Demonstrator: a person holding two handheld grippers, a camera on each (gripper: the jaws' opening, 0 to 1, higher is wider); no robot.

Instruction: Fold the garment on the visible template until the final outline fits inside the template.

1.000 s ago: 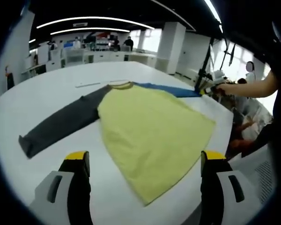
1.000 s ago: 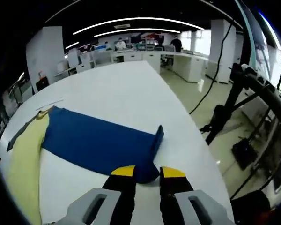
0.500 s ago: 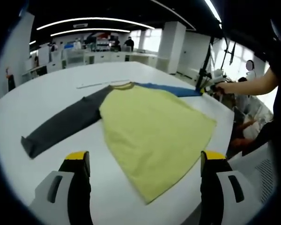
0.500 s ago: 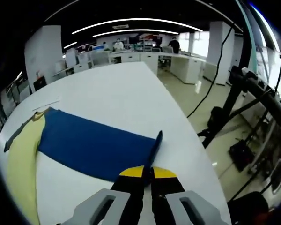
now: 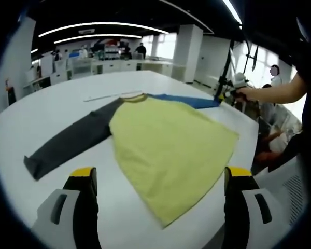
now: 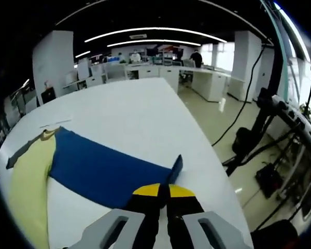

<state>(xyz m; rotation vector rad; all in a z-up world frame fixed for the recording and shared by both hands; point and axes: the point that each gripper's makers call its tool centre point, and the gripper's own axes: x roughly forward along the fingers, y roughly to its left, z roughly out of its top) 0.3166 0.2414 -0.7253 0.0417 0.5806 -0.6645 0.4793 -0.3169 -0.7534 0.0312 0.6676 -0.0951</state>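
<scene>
Right gripper (image 6: 163,190) pinches blue sleeve (image 6: 106,168) on white table (image 6: 135,114).

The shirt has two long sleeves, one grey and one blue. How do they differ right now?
The grey sleeve is dark charcoal and lies flat on the white table, untouched; the left gripper is open, short of the garment. The blue sleeve is bright blue, and the right gripper is shut on its cuff, whose edge stands up. Both stretch straight out from the yellow body.
</scene>
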